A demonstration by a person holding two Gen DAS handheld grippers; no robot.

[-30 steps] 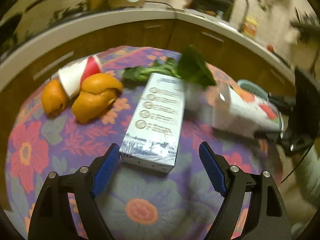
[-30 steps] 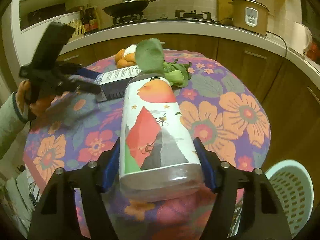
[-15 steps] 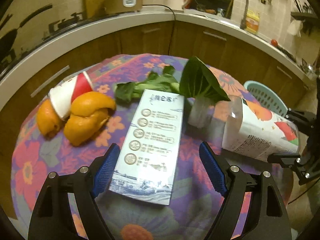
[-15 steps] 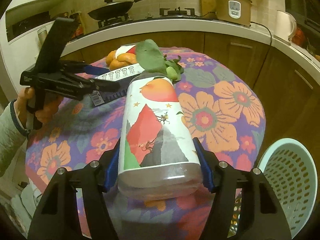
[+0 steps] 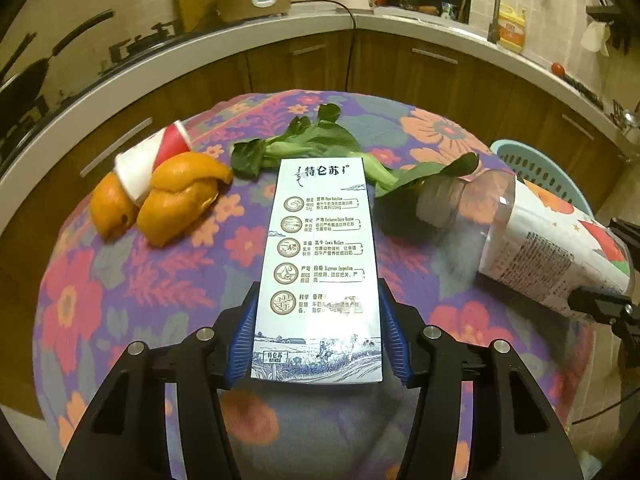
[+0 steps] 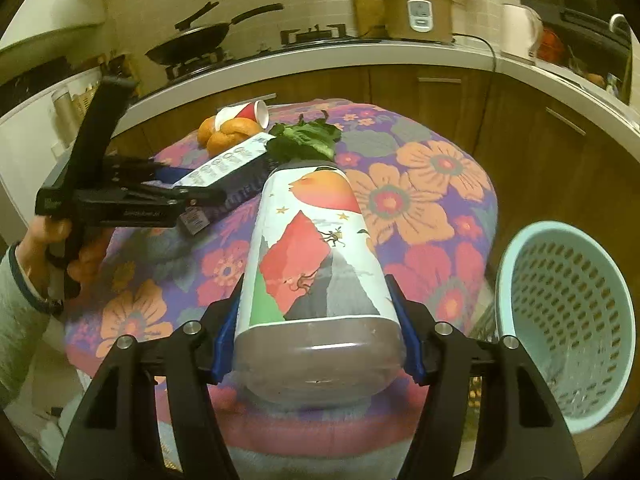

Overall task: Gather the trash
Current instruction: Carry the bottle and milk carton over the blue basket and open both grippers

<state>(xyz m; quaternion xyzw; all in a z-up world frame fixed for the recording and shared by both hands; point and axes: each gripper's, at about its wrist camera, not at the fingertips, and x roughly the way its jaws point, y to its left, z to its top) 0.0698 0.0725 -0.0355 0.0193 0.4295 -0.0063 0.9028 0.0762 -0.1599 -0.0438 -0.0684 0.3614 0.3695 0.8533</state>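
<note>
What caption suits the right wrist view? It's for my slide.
Right gripper clamps a bottle beside the basket.

one carton (image 5: 318, 264), one bottle (image 6: 312, 264), one cup (image 5: 150, 156), one basket (image 6: 568, 320)

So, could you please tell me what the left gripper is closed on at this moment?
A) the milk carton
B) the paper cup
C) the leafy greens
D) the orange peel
A: in the left wrist view the left gripper has both blue pads pressed against the sides of the milk carton, while the orange peel, paper cup and leafy greens lie untouched farther back on the table.
</note>
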